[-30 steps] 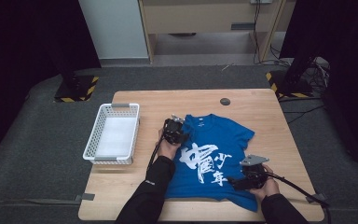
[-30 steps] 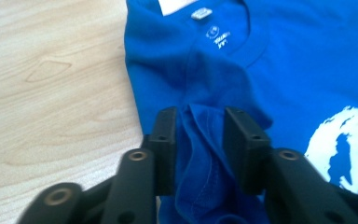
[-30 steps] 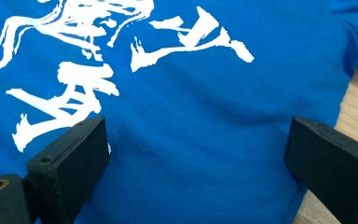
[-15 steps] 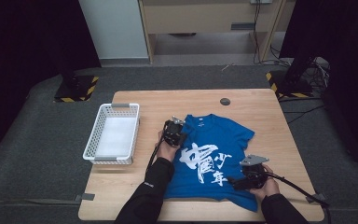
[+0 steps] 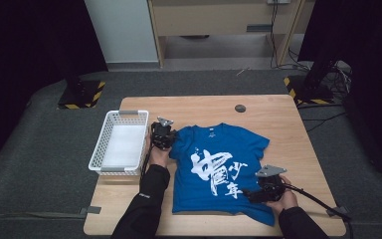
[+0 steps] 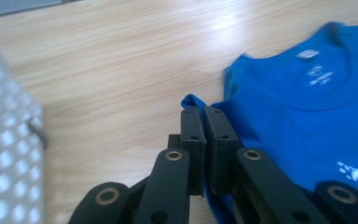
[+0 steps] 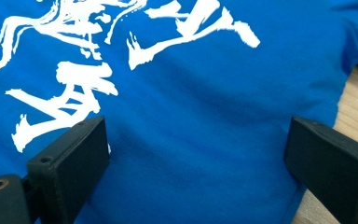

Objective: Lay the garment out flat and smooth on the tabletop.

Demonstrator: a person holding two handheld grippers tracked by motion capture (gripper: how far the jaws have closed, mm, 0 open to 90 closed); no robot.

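A blue shirt point(image 5: 219, 169) lies flat on the worktop point(image 5: 278, 119). The left tool point(image 6: 204, 122) pinches its far-left sleeve. The right tool point(image 7: 196, 158) gapes wide over its near-right hem.

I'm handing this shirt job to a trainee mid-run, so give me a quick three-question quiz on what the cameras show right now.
1. True or false: the left gripper has its jaws pressed together on the blue T-shirt at its sleeve edge.
2. How do the jaws of the right gripper stand? A) spread wide over the shirt's lower part, B) clamped on the collar, C) inside the basket.
3. Fill in: the white basket stands on the table to the ______ of the shirt in the high view.

Key
1. True; a fold of blue cloth shows between the closed jaws.
2. A.
3. Left; it lies beside the left gripper.
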